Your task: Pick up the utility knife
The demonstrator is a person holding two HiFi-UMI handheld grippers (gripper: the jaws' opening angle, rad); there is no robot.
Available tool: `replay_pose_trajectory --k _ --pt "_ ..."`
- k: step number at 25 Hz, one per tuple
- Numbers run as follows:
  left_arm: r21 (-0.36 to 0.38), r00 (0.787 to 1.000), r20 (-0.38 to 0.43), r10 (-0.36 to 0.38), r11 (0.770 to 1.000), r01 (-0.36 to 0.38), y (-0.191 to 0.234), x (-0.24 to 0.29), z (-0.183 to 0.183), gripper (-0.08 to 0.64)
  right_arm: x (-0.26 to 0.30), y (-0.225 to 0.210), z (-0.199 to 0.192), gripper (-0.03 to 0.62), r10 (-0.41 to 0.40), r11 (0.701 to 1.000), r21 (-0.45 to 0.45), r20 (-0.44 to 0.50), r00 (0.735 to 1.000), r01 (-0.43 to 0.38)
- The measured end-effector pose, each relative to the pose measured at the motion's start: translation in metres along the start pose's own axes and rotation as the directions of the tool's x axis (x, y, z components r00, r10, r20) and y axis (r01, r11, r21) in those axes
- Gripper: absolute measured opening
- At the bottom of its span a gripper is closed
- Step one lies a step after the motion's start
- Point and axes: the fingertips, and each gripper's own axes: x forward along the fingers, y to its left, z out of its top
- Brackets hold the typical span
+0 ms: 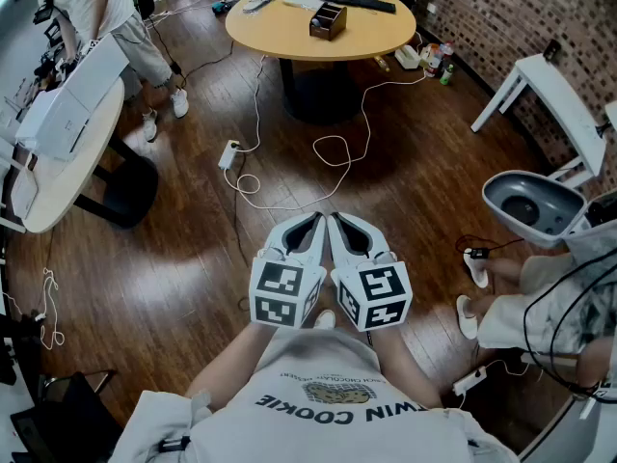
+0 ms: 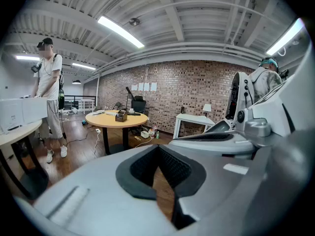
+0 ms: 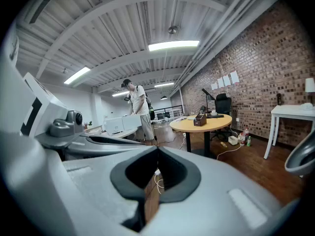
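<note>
I cannot make out a utility knife in any view. My left gripper (image 1: 314,219) and right gripper (image 1: 336,219) are held side by side at chest height over the dark wood floor, tips nearly touching each other. Both are shut with nothing between the jaws. In the left gripper view the left gripper (image 2: 158,149) points toward a round wooden table (image 2: 116,118). The right gripper (image 3: 157,150) faces the same table (image 3: 202,123) in the right gripper view. Small items lie on that table (image 1: 289,39), too far off to identify.
A brown box (image 1: 328,20) and a black bar (image 1: 355,2) sit on the round table. White cables (image 1: 333,152) and a power strip (image 1: 228,154) lie on the floor between me and the table. A person (image 1: 116,17) stands at a white table (image 1: 58,162) on the left. A grey chair (image 1: 532,205) and a seated person are at the right.
</note>
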Motion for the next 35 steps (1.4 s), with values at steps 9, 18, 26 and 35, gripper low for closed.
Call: replay_pose_trajectory --k 9,18,26,35 --pt "-0.024 1.000 0.003 -0.019 1.000 0.019 0.033 0.037 0.009 0.007 0.046 -0.017 0.008 0.002 -0.019 1.000 -0.009 -0.023 1.000 0.019" --pt "-0.038 0.998 0.001 -0.061 0.997 0.061 0.107 0.082 0.029 0.007 0.129 -0.026 0.028 0.002 -0.062 0.998 -0.008 -0.044 0.997 0.061" --pt "-0.043 0.995 0.004 -0.096 0.994 0.097 0.174 0.105 0.047 0.007 0.200 -0.016 0.051 0.002 -0.093 0.996 -0.015 -0.052 0.994 0.093" --pt "-0.058 0.994 0.012 -0.106 0.993 0.107 0.234 0.116 0.058 0.006 0.258 -0.006 0.069 0.002 -0.112 0.993 -0.033 -0.055 0.992 0.110"
